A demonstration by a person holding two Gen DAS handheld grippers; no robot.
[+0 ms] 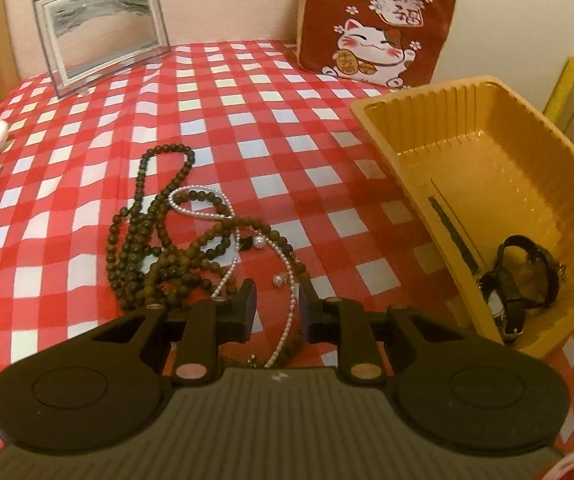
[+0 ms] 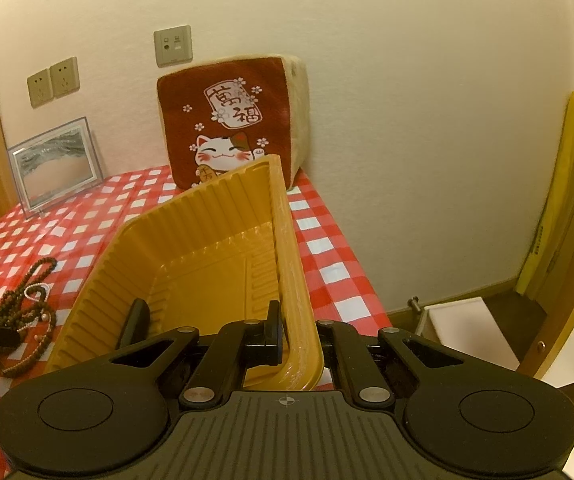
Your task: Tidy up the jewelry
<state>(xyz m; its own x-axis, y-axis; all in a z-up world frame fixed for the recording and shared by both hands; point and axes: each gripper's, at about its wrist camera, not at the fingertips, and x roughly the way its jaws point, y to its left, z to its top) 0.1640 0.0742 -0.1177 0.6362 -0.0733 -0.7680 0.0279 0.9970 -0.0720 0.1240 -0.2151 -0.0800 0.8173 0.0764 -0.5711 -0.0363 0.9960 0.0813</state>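
Left tongs [image 1: 277, 306] spread, straddling pearl strand [image 1: 287, 312] in bead tangle [image 1: 175, 240] mid-desk; right tongs [image 2: 295, 340] pinching yellow tray [image 2: 191, 248] wall at desk's right edge; close on pearls only, lift slowly, avoid snagging.

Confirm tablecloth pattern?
Red and white check on the tablecloth, clearest in the left wrist view.

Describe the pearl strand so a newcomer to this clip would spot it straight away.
On the red-checked tablecloth, left of the yellow tray, lies a tangle of necklaces. The pearl strand loops through it and trails toward the camera. Its tiny white beads set it apart from the larger dark beads around it.
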